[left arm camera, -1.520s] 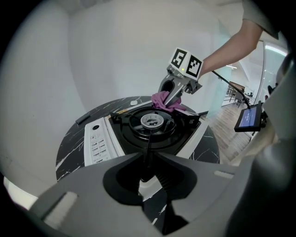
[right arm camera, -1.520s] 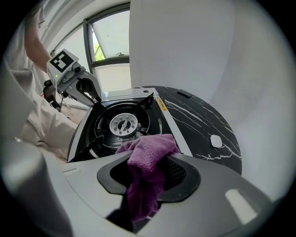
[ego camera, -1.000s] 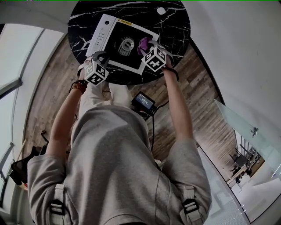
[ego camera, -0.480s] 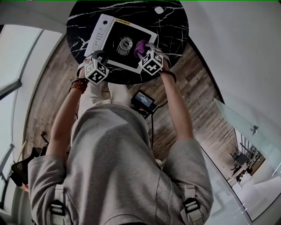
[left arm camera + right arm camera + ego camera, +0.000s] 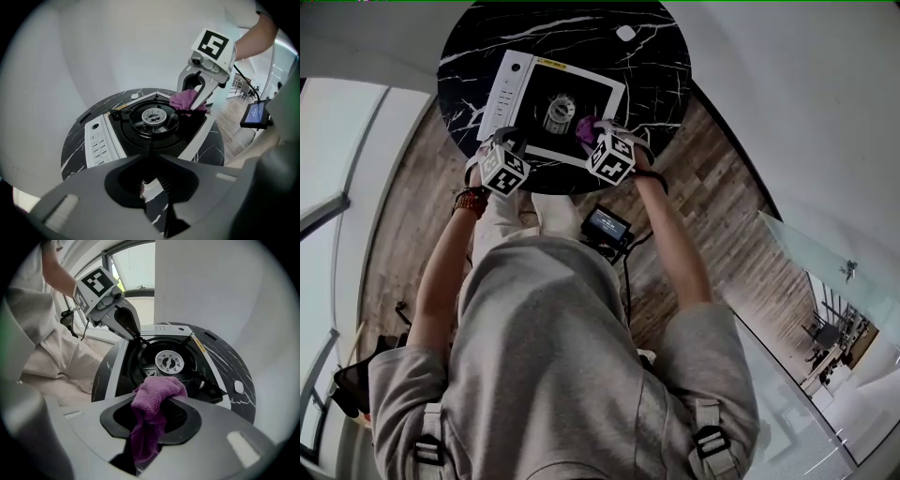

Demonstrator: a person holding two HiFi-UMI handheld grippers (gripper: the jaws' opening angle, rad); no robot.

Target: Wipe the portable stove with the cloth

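Observation:
The portable stove (image 5: 512,86), white with a black top and a round burner (image 5: 560,109), lies on a round black marble table (image 5: 661,70). My right gripper (image 5: 592,136) is shut on a purple cloth (image 5: 584,127). Its jaws have just been closing further on the cloth. In the right gripper view the cloth (image 5: 152,397) bulges out between the jaws, just short of the burner (image 5: 169,361). My left gripper (image 5: 508,142) is shut on the stove's near white rim (image 5: 146,186). The left gripper view shows the cloth (image 5: 185,99) on the black top beside the burner (image 5: 153,115).
A small white object (image 5: 625,33) lies near the table's far edge. A device with a lit screen (image 5: 607,225) hangs by a cable below the table's near edge, over the wooden floor. The person's legs are close against the table.
My right gripper has carried the cloth from the stove's right edge leftward across the black top, closer to the burner. The left gripper has stayed at the stove's near rim.

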